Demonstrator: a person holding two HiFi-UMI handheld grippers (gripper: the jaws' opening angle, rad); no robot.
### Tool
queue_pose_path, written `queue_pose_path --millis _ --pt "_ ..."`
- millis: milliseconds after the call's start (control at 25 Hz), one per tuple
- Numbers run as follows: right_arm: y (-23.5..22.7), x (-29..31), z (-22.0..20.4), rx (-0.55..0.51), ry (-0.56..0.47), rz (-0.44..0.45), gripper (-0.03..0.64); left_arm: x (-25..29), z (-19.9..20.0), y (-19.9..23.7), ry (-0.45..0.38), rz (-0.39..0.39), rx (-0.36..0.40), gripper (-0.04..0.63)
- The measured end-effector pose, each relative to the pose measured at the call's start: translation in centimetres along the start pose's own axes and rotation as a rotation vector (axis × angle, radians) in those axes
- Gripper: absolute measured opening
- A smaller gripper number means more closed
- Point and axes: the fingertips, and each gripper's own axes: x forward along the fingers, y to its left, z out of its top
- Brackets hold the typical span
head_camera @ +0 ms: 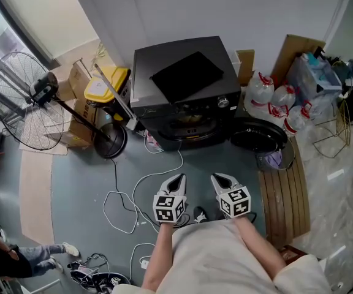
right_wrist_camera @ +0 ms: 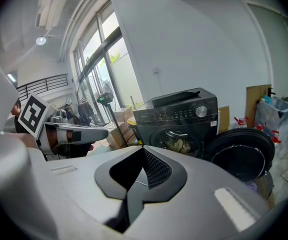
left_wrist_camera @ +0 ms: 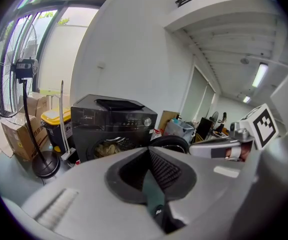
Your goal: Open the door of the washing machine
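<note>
One black washing machine [head_camera: 185, 90] stands by the wall, its round door [head_camera: 257, 135] swung open to the right, well ahead of the left gripper [head_camera: 176, 179] and right gripper [head_camera: 221, 179], whose fingers [right_wrist_camera: 156, 170] sit pressed together, empty.

Soft daylight fills the room from the window [head_camera: 17, 17] at ten o'clock in the head view, and shadows on the floor [head_camera: 84, 182] are faint. Both gripper views bend strongly at the edges, with black corners. The window glares white at ten o'clock, a ceiling strip light [left_wrist_camera: 260, 75] glows at two o'clock, and the left gripper [left_wrist_camera: 149, 156] and right gripper [right_wrist_camera: 143, 154] look unfocused.
</note>
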Motion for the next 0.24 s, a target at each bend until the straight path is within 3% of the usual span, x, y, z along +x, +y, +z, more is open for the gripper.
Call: queue_pose_path --millis 240 --pt "-0.14 -0.01 -0.07 -0.010 0.007 0.000 0.000 0.22 0.28 -0.55 -0.010 -0.013 0.016 0.057"
